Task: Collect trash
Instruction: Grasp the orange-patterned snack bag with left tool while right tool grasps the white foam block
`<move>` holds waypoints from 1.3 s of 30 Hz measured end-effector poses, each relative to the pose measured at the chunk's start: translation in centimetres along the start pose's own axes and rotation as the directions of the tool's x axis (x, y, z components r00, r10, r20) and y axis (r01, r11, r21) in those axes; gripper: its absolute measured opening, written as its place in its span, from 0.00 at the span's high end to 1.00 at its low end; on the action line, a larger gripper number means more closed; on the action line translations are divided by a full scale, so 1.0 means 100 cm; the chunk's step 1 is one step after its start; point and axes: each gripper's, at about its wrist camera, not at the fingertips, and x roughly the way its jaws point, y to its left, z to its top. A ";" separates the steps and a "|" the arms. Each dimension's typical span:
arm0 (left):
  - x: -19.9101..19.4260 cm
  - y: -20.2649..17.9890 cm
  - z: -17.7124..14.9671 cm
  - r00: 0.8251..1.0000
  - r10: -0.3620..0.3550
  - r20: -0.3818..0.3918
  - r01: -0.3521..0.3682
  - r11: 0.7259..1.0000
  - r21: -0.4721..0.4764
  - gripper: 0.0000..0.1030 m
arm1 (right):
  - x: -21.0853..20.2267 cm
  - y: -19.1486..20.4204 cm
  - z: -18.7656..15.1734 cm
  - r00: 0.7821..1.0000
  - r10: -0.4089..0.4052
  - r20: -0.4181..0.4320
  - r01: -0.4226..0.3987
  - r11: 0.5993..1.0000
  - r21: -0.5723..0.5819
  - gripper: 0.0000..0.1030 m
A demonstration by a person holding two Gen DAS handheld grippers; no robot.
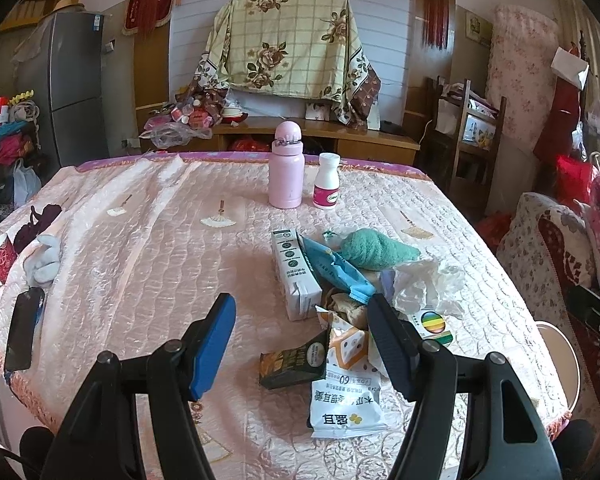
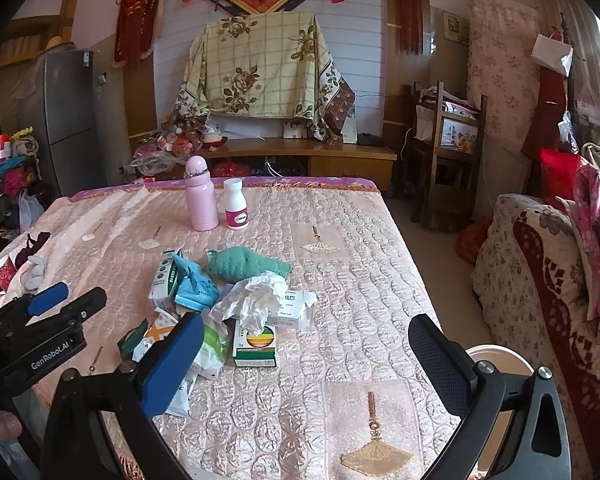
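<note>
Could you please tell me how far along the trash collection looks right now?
Nothing looks collected yet. Left gripper and right gripper are both open and empty. The crumpled tissue, blue wrapper and boxes remain piled on the table.

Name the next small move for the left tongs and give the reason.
Probably ease the left tongs forward and down onto the dark snack box, then close. They are open and empty, and the box lies just ahead between their tips, at the near edge of the trash pile, apart from the pink bottle.
</note>
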 end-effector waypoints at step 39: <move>0.032 0.015 -0.042 0.979 -0.054 -0.195 0.059 0.998 0.020 0.33 | 0.019 0.018 -0.073 0.906 0.302 -0.297 -0.334 0.941 -0.061 0.00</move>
